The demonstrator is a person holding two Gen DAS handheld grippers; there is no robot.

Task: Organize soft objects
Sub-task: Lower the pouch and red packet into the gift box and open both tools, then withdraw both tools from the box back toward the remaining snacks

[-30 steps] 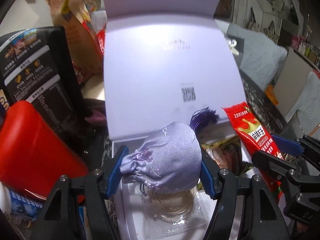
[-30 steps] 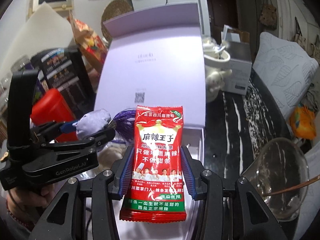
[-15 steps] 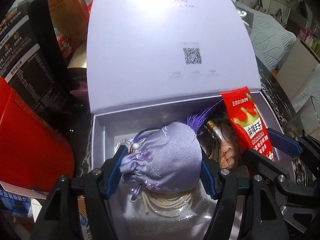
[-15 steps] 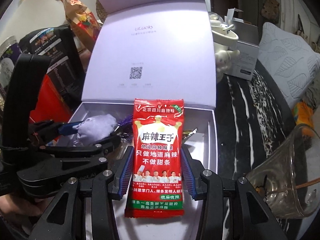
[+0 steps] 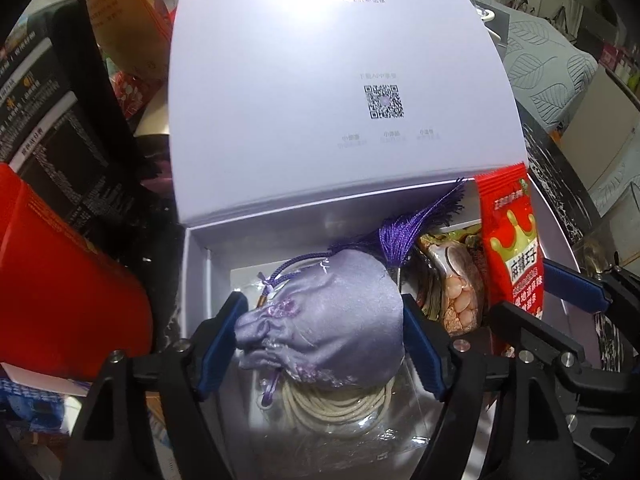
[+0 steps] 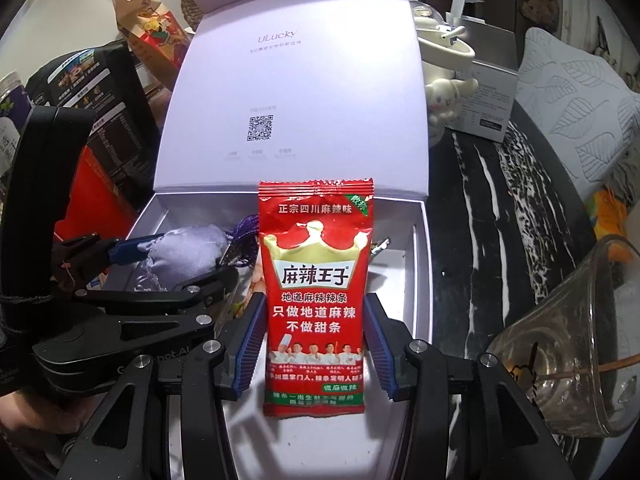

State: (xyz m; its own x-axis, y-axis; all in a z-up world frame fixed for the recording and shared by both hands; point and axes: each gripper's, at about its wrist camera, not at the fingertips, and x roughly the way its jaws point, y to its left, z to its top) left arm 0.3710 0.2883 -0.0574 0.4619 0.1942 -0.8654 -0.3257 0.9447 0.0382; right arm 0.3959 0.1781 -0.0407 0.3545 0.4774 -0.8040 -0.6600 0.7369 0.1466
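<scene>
A lilac satin drawstring pouch (image 5: 328,320) with a purple tassel (image 5: 416,220) sits between the pads of my left gripper (image 5: 320,302), low inside the open lilac gift box (image 5: 200,264). It rests on a coil of cream cord (image 5: 340,404). The left jaws are opening, and both pads still touch the pouch's sides. My right gripper (image 6: 314,300) is shut on a red snack packet (image 6: 316,272), held upright over the box's middle. The right wrist view shows the pouch (image 6: 184,252) and left gripper (image 6: 176,256) to the left of the packet. The packet (image 5: 512,248) also stands at the right of the left wrist view.
The box's lid (image 5: 320,80) stands up at the back. A clear snack packet (image 5: 456,292) lies in the box between the grippers. A red carton (image 5: 60,280) and black packaging (image 5: 60,140) crowd the left. A glass cup (image 6: 568,360), white figurine (image 6: 444,92) and grey box (image 6: 488,92) stand on the marble top at right.
Both grippers have sunk from above the box's front down into it, tilting further downward. The pouch now rests on the cord coil and looks wider between the left pads.
</scene>
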